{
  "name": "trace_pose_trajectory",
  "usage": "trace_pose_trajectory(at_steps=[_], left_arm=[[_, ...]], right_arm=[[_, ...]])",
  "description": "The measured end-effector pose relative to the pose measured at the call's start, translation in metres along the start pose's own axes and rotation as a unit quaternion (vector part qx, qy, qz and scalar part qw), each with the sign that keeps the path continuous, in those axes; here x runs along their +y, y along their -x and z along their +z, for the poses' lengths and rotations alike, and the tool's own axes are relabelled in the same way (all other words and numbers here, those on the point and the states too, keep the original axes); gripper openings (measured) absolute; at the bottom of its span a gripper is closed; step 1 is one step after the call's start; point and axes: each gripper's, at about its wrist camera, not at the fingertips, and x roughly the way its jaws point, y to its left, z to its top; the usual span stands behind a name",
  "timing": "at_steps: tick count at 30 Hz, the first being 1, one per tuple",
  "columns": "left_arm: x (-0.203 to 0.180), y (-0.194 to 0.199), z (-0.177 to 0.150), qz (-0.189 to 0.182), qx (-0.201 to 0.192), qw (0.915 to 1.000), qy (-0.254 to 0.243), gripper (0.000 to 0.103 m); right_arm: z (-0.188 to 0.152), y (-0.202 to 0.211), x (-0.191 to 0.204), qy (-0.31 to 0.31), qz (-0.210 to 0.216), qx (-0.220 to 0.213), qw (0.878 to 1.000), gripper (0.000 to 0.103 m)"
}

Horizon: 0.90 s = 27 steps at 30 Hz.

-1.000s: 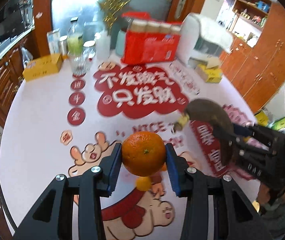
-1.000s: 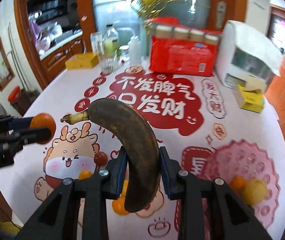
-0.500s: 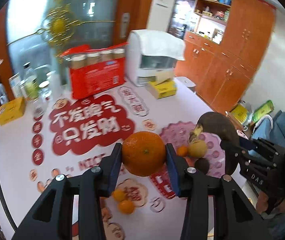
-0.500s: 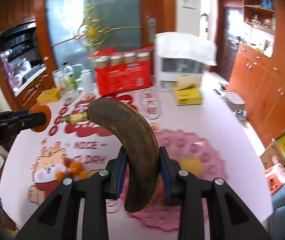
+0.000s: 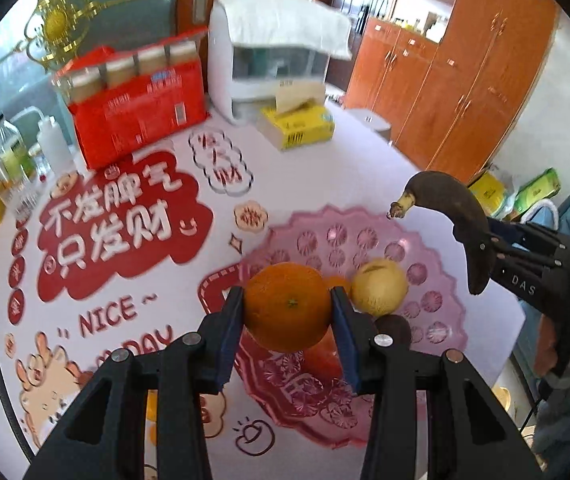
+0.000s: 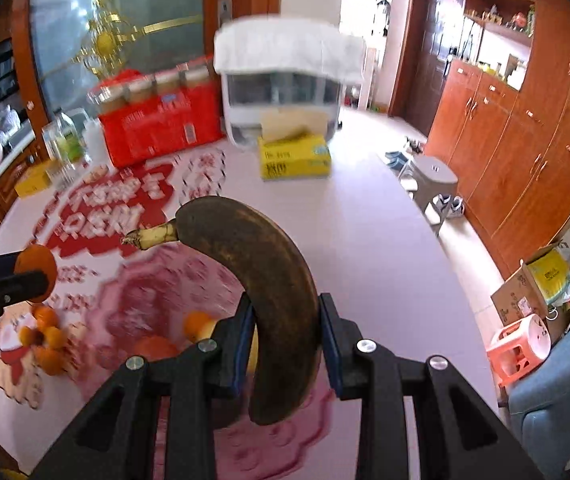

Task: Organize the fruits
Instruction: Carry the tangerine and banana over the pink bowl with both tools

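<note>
Two claws, both loaded. My left claw (image 5: 288, 312) is clamped on an orange (image 5: 287, 306), blue pads pressing its sides, fruit held in the air over the near-left part of the pink plate (image 5: 437, 312). My right claw (image 6: 285, 344) is closed narrow on a dark, nearly black banana (image 6: 273, 296): pads grip its lower half, stem end pointing up-left, tip hanging below the pads, also over the plate.

On the plate: a yellow fruit (image 5: 379, 287) just right of the orange, w/ a small orange one and a dark one partly hidden behind my fingers. Several small oranges (image 6: 47, 336) lie on the table (image 5: 337, 176) left of the plate, on the cartoon print. Further back: red pack (image 5: 141, 120), yellow box (image 5: 299, 128), white appliance (image 5: 269, 68) w/ cloth on top; bottles at far left.
</note>
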Motion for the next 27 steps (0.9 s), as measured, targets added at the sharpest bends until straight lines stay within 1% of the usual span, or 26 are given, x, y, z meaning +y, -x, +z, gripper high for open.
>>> trace_pose_trajectory(at_steps=[4, 6, 10, 16, 21, 25, 27], left_arm=[[-0.005, -0.033, -0.006, 0.010, 0.026, 0.9996, 0.011, 0.041], [-0.006, -0.045, -0.008, 0.013, 0.034, 0.9992, 0.017, 0.041], [-0.006, -0.068, -0.011, 0.030, 0.048, 0.9983, 0.017, 0.041], [-0.002, -0.087, -0.016, 0.039, 0.061, 0.9968, 0.032, 0.041], [0.001, -0.092, -0.016, 0.043, 0.064, 0.9963, 0.038, 0.041], [0.003, -0.094, -0.018, 0.047, 0.067, 0.9958, 0.041, 0.041], [0.004, -0.095, -0.018, 0.047, 0.069, 0.9956, 0.042, 0.041]], right_arm=[[-0.010, -0.039, -0.010, 0.013, 0.004, 0.035, 0.999, 0.031], [-0.012, -0.050, -0.012, 0.019, 0.006, 0.044, 0.999, 0.031], [-0.012, -0.070, -0.011, 0.028, 0.017, 0.059, 0.998, 0.031], [-0.009, -0.089, -0.002, 0.057, 0.018, 0.064, 0.996, 0.032], [-0.006, -0.090, 0.005, 0.087, 0.014, 0.056, 0.995, 0.032], [-0.007, -0.092, 0.007, 0.092, 0.029, 0.060, 0.994, 0.033], [-0.009, -0.090, 0.009, 0.100, 0.021, 0.047, 0.994, 0.034]])
